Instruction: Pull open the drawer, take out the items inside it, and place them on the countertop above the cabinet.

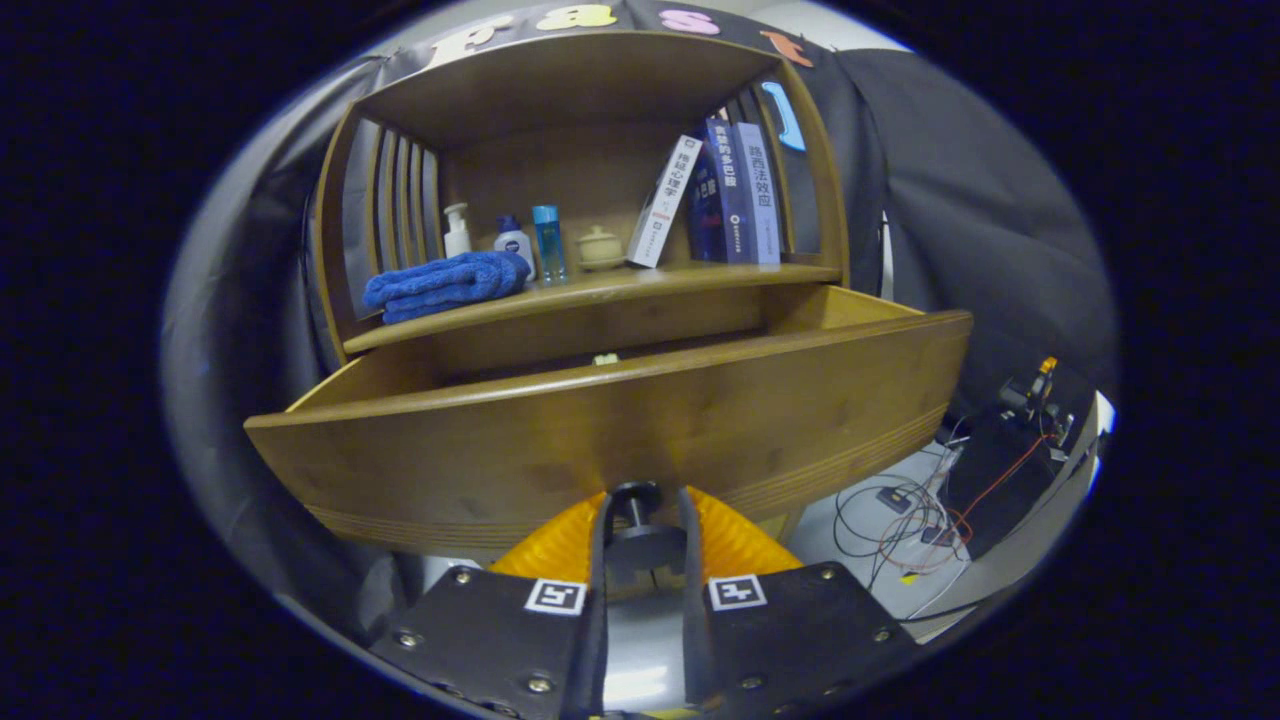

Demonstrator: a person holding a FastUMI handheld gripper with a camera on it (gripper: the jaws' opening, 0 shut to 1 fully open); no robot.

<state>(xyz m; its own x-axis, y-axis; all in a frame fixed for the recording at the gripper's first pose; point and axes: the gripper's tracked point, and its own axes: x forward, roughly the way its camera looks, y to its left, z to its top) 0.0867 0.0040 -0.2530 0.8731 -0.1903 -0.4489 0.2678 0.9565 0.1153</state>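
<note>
Gripping the knob on the drawer front, the gripper has both fingers clamped on the knob's stem, one on each side, right at the drawer's bottom edge. The drawer is pulled way out of the cabinet. Can't really see down into it from this low angle, just a small pale thing poking up past the front's top edge, can't tell what it is. On the countertop above: a folded blue towel at the left front edge, then a white pump bottle, a white bottle with a blue cap, a tall blue bottle and a little lidded jar along the back. At the right end, a white book leans against two upright ones. Loose cables lie on the floor past the drawer's right end.
</note>
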